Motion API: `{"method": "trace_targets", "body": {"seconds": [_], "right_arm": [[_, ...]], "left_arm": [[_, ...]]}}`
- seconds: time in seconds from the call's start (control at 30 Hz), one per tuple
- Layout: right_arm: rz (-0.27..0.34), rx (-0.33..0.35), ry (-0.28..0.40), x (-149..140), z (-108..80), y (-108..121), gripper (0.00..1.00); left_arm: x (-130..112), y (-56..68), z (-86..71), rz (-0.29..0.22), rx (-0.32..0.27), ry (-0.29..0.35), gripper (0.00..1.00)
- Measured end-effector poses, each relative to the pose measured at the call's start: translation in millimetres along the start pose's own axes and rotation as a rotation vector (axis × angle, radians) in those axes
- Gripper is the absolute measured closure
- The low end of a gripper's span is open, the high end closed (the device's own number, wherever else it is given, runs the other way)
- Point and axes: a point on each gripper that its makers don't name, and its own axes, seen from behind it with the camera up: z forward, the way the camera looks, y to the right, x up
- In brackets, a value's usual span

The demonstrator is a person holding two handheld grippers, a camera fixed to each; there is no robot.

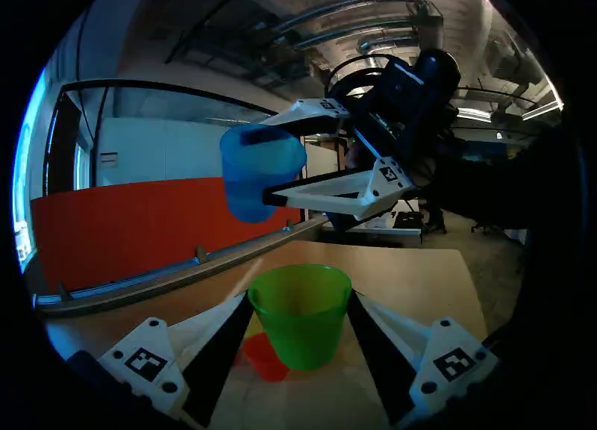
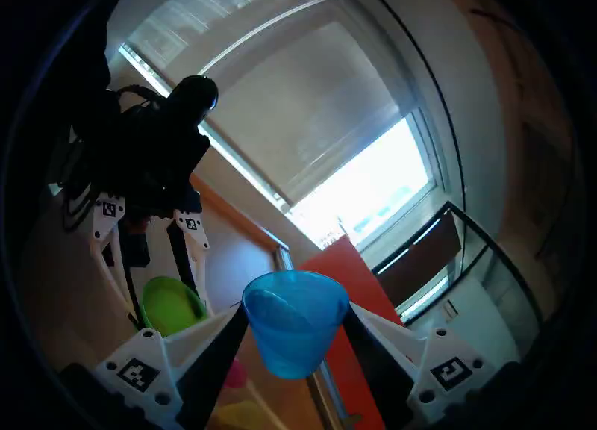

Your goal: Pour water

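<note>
Left gripper (image 1: pixel 300 299): fingers partly open, both pads pressed on the sides of the green cup (image 1: pixel 300 333). The cup is upright, mouth up, and looks empty. Just below it and a little left, a small red cup (image 1: pixel 265 357) is partly hidden behind the green one. Wooden table (image 1: pixel 425 281) runs ahead under both. Whether the green cup rests on the table or is lifted, cannot tell.

Ahead of and above this gripper the right gripper comes in from the right with one finger over the other. It carries the blue cup higher than the green cup and a little left of it, and the two cups are not touching. An orange-red wall panel (image 1: pixel 134 221) stands farther off to the left.

Right gripper (image 2: pixel 296 310): about the same opening, both fingers clamped on the blue cup (image 2: pixel 291 348), rim facing the camera. Water inside: cannot tell. A bright window (image 2: pixel 366 191) lies ahead, beyond the cup.
</note>
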Motion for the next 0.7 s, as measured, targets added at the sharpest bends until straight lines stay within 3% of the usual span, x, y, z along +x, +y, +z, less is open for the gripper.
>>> {"method": "trace_targets", "body": {"seconds": [0.7], "right_arm": [[-0.064,0.011,-0.016,-0.9,-0.7,-0.9,0.10]], "left_arm": [[0.3,-0.4,2.7,-0.001,0.000,0.002,0.12]]}}
